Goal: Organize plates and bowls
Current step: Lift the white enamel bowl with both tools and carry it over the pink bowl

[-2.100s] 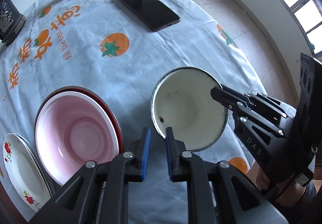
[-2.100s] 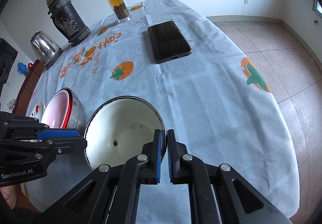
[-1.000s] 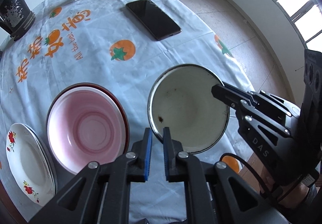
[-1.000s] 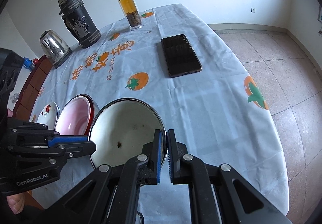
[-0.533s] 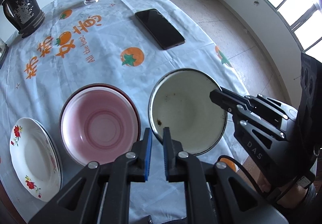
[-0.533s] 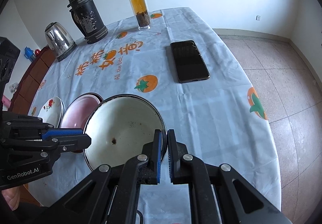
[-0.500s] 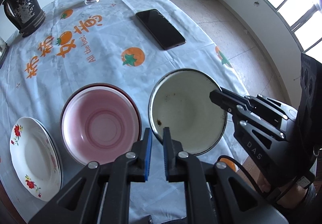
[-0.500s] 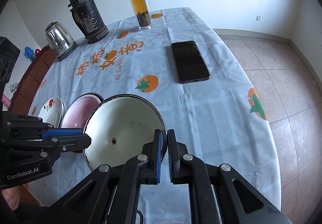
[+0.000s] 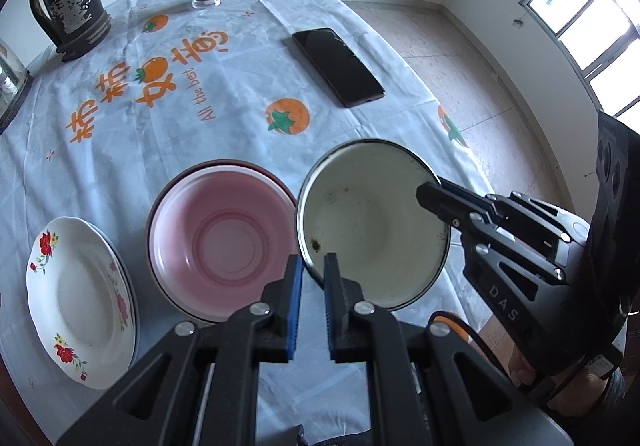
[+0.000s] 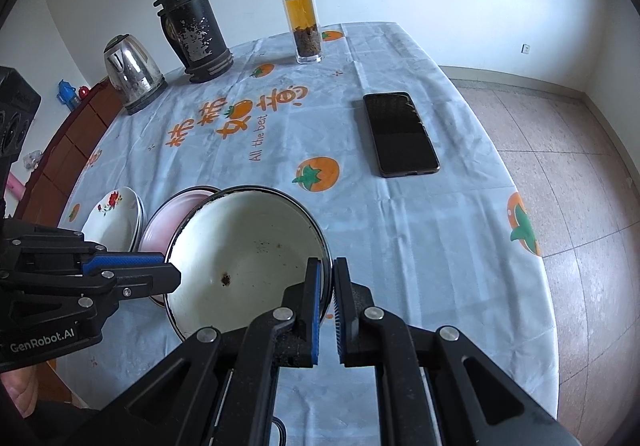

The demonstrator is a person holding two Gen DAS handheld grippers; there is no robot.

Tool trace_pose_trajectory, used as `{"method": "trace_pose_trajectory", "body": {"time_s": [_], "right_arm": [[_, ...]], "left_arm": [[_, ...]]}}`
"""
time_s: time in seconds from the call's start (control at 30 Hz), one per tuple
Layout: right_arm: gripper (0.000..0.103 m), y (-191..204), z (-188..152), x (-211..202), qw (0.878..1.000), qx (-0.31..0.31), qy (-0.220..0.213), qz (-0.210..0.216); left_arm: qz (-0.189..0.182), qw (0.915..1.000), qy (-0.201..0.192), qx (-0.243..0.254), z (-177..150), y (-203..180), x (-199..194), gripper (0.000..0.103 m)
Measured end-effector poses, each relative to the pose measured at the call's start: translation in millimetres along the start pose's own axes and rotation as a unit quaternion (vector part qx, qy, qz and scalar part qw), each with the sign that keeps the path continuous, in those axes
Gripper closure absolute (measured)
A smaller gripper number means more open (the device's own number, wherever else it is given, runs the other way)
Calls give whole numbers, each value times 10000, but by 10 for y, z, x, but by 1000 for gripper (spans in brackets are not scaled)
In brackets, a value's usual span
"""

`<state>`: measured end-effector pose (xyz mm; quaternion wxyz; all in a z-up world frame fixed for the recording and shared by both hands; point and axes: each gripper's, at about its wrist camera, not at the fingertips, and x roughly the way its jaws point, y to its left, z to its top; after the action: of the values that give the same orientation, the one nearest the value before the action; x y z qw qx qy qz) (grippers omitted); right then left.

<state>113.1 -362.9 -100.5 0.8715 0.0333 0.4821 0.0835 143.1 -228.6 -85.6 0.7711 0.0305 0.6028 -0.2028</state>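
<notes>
Held clear of the tablecloth (image 9: 248,85), beside and partly over the pink bowl (image 9: 224,242): a white enamel bowl (image 9: 372,221) with a dark rim, inside speckled with brown marks (one larger spot near the bottom). Pinched at opposite rim edges by the left gripper (image 9: 311,282) and right gripper (image 10: 326,286), both nearly closed. Farther left, flowered plates (image 9: 76,298).

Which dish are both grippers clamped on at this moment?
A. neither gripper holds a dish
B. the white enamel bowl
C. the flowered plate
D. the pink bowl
B: the left gripper and the right gripper each pinch the rim of the white enamel bowl on opposite sides, while the pink bowl and flowered plate lie untouched on the tablecloth.
</notes>
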Motion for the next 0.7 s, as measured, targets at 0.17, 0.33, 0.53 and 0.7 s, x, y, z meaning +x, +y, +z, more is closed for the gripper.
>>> {"method": "trace_pose_trajectory", "body": {"time_s": [0.17,0.33,0.53,0.7], "right_arm": [[96,66,22,6,10000,-67,0,30],[96,119,44,-2,9999,-122,-16,45],[95,159,63,-9,9998,-191,-24,42],[95,208,71,-22,9997,-242,-39,55]], "left_arm": [[10,10000,-33,-62,-16,59,-35,95],[15,9999,-70,-102,-29,104,-73,95],[11,9998,-107,-153,-56,142,-113,95],[30,9997,-141,-199,-77,177,-143,95]]}}
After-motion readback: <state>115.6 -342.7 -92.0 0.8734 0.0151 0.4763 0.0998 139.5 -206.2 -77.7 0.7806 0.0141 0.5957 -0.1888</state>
